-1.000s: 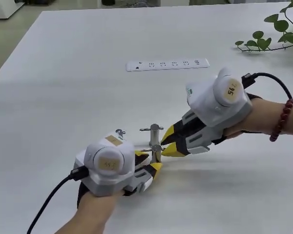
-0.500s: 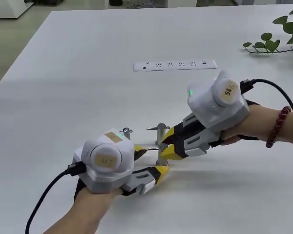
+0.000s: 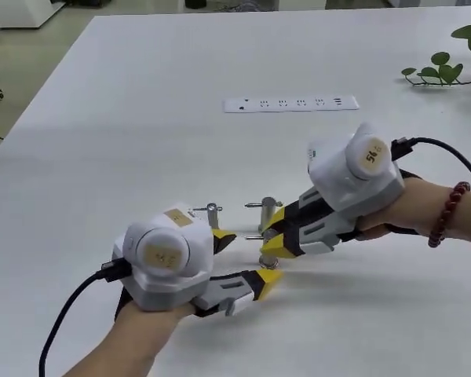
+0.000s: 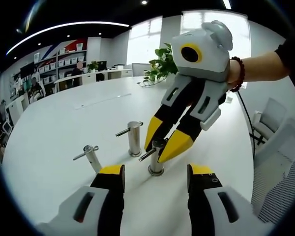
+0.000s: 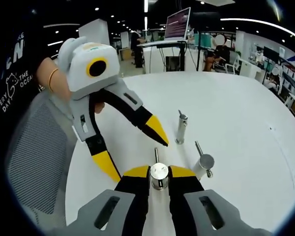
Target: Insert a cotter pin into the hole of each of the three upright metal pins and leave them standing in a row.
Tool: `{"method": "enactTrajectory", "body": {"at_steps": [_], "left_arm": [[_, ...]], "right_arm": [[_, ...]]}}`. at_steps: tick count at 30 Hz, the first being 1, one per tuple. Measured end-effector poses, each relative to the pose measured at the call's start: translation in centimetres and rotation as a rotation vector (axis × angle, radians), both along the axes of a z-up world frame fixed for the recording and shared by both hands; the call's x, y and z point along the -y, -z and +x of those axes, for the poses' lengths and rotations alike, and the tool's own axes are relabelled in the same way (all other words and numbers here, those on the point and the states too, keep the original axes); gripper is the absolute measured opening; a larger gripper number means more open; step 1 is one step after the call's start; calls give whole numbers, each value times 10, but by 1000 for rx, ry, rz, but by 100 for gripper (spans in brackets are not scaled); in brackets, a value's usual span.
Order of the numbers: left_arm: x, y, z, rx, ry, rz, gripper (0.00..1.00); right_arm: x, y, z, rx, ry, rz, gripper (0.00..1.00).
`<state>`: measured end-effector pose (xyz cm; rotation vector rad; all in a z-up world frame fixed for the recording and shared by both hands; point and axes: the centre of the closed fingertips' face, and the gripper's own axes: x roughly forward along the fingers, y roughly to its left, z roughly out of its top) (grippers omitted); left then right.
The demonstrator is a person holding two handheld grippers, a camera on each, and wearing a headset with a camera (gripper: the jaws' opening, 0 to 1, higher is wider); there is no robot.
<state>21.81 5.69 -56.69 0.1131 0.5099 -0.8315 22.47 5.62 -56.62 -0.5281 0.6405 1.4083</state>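
Standing clamped inside right tool (image 5: 158,183), one metal pin (image 5: 159,172).

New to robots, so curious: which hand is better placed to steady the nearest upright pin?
Likely right: the right tool grips the nearest pin; the left tool hangs open, apart from it.

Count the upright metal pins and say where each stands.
3: the first pin between the jaws of the right gripper; the second pin just beyond it; the third pin to the left in the left gripper view.
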Motion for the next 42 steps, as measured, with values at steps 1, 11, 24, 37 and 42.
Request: {"method": "enactTrajectory", "body": {"at_steps": [1, 11, 24, 37, 42], "left_arm": [[-1, -1, 0, 0, -4, -1, 50], [-8, -6, 0, 13, -14, -11, 55], [-23, -13, 0, 23, -52, -16, 65], [-34, -26, -5, 50, -62, -37, 75], [-36, -29, -6, 58, -59, -42, 77]], "right_arm": [[0, 0, 0, 3, -3, -1, 9], [0, 0, 0, 1, -20, -16, 8], [9, -3, 3, -9, -17, -19, 8], [30, -11, 14, 12, -18, -48, 8], [38, -12, 22, 24, -10, -54, 8]]}}
